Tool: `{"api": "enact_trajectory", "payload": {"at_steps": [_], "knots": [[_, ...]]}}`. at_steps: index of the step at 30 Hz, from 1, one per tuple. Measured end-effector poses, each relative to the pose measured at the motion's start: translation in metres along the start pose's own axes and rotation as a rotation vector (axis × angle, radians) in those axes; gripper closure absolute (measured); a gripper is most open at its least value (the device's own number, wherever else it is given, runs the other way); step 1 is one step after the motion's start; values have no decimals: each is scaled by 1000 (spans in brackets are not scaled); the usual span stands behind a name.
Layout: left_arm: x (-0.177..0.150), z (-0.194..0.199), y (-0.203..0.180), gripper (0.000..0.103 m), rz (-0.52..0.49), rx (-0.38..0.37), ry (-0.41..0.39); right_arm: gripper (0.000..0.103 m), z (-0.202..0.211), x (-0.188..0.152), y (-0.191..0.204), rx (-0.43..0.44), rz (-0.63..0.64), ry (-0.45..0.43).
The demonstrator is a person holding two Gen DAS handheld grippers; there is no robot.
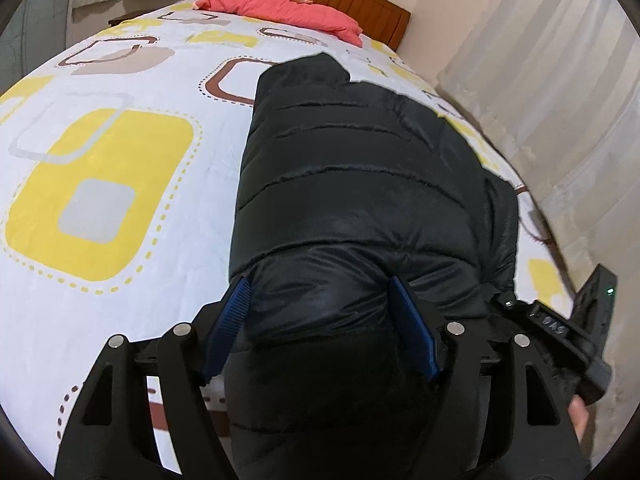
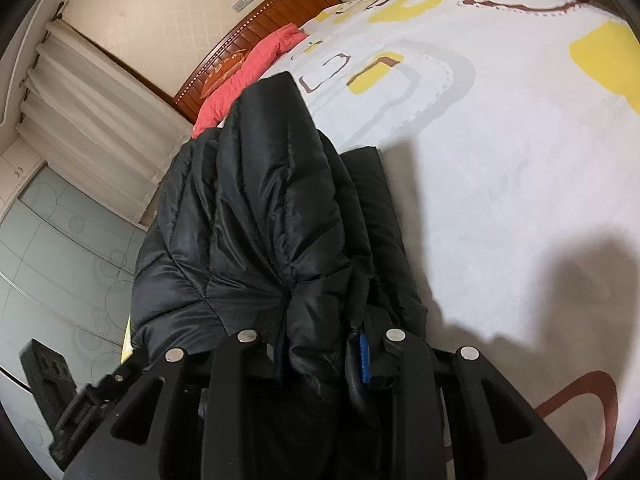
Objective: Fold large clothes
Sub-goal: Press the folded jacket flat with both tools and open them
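Grippers [image 1: 320,320] [image 2: 316,344], two, on one jacket [image 1: 360,184].

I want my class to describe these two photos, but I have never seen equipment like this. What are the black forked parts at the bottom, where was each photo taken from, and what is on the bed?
No robot is here: a person holds a two-finger gripper in each hand, and a fisheye camera on each looks forward along its fingers, so the room looks bent. One photo comes from the left gripper, the other from the right gripper. The black forks are the gripper fingers, with blue pads. Each gripper is closed on part of a black quilted puffer jacket, which is being folded on a bed with a white patterned sheet. By the wooden headboard lies a coral pillow. Pale curtains hang alongside.
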State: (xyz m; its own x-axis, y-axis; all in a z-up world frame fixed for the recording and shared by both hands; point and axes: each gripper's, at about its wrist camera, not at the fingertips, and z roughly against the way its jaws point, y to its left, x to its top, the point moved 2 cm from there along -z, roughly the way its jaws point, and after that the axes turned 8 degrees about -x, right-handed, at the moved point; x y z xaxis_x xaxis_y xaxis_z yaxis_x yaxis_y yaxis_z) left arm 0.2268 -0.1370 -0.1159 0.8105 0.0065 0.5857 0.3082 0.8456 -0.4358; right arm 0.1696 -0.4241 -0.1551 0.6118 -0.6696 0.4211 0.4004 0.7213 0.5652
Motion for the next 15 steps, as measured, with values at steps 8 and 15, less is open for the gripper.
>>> {"api": "enact_trajectory", "payload": {"at_steps": [8, 15], "knots": [[2, 29, -1, 32, -34, 0, -45, 63, 20, 9, 10, -22, 43, 5], [-6, 63, 11, 30, 66, -62, -85, 38, 73, -7, 22, -26, 75, -50]]}}
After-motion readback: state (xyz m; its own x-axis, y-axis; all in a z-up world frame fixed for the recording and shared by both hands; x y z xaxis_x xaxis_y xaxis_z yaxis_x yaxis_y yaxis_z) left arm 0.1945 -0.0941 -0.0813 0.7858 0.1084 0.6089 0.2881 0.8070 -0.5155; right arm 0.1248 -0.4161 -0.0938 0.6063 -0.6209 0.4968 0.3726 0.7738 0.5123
